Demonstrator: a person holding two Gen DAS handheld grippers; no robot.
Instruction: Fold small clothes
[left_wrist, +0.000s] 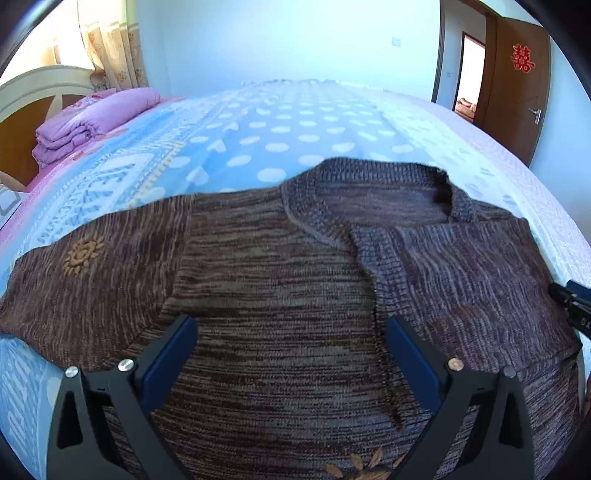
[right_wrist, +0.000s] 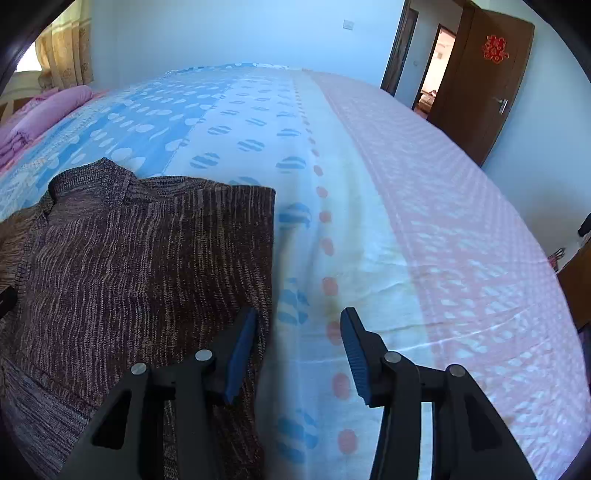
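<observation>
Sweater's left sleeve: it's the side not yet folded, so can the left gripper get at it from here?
Probably yes. The left gripper hangs open over the sweater, and the left sleeve lies flat and uncovered on the bed, with nothing in between.

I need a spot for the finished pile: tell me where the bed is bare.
Free: the dotted blue bedsheet beyond the sweater's collar, and the wide white-and-pink strip right of the brown knit sweater. Crowded: the near left, filled by the sweater, and the far left corner, which holds folded purple bedding.
</observation>
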